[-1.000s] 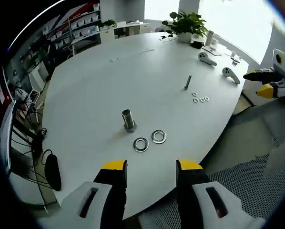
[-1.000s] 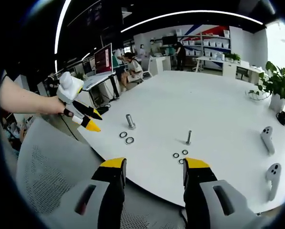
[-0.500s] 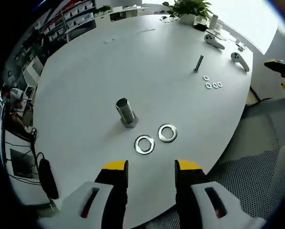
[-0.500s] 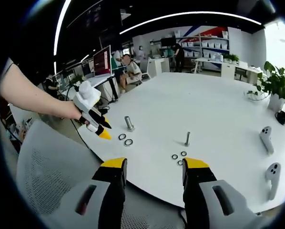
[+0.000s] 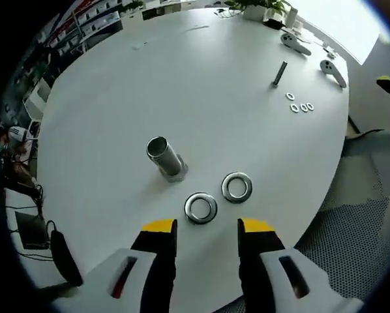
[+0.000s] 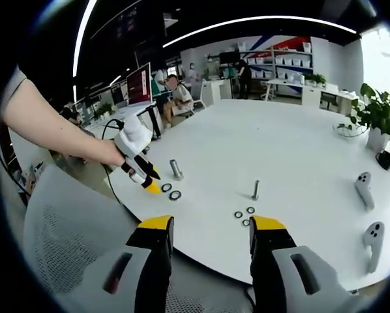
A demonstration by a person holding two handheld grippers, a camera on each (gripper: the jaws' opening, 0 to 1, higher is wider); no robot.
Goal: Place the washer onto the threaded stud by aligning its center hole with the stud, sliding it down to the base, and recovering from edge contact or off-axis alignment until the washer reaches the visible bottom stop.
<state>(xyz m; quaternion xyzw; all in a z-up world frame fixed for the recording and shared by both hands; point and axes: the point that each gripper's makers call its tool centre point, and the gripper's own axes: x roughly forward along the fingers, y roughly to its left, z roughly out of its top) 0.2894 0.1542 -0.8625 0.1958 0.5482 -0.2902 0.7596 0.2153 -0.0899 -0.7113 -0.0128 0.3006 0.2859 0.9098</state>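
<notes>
A wide threaded stud (image 5: 164, 156) stands on its hex base on the white table (image 5: 149, 85). Two large steel washers lie flat beside it, the near washer (image 5: 201, 207) just ahead of my left gripper (image 5: 207, 228), the other washer (image 5: 237, 186) to its right. My left gripper is open and holds nothing. In the right gripper view it is the left gripper (image 6: 150, 185), held by a hand, tips low beside the large washers (image 6: 171, 192) and the stud (image 6: 177, 169). My right gripper (image 6: 207, 225) hangs open off the table's edge, holding nothing.
A thin bolt (image 5: 279, 74) stands farther along the table with several small washers (image 5: 300, 105) near it. Two white controllers (image 6: 364, 189) lie at the far right, a potted plant (image 6: 377, 120) behind them. A mesh chair (image 6: 64, 235) sits below the table edge.
My left gripper has come down and forward over the table, so the stud and large washers now sit close before its jaws. The right gripper has barely moved.
</notes>
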